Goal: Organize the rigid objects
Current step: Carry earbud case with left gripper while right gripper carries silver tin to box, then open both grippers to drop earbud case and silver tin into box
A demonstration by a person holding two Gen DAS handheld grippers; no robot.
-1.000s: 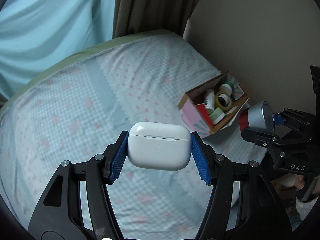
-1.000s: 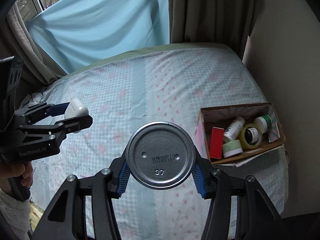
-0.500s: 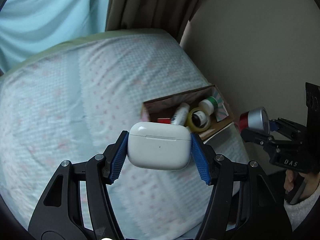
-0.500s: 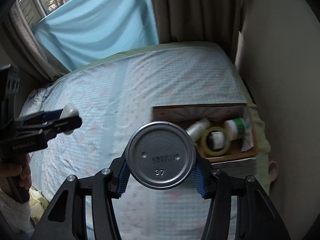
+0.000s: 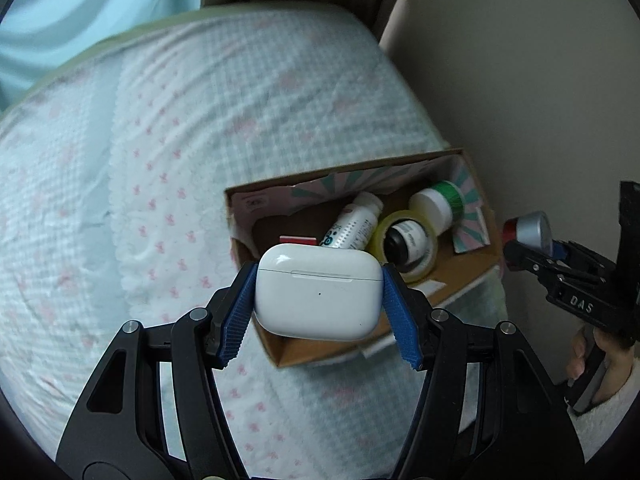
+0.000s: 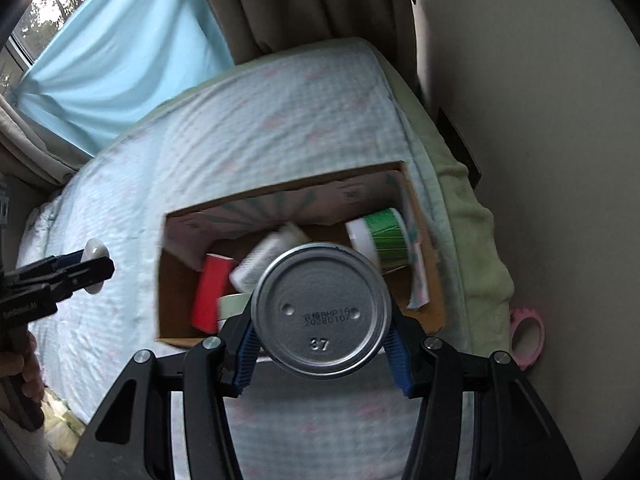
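My left gripper is shut on a white earbud case, held in the air over the near left part of an open cardboard box. My right gripper is shut on a metal can, its silver base facing the camera, held over the near edge of the same box. The box sits on the bed by the wall and holds a white bottle, a yellow tape roll, a green-and-white jar and a red pack. Each gripper also shows in the other view, the right and the left.
The bed has a checked pale blue cover with pink marks. A beige wall runs along its right side. Curtains hang at the back. A pink tape roll lies between bed and wall.
Both grippers have moved toward the box, which now looks larger and lies right under the earbud case and the can. Both grips are unchanged.
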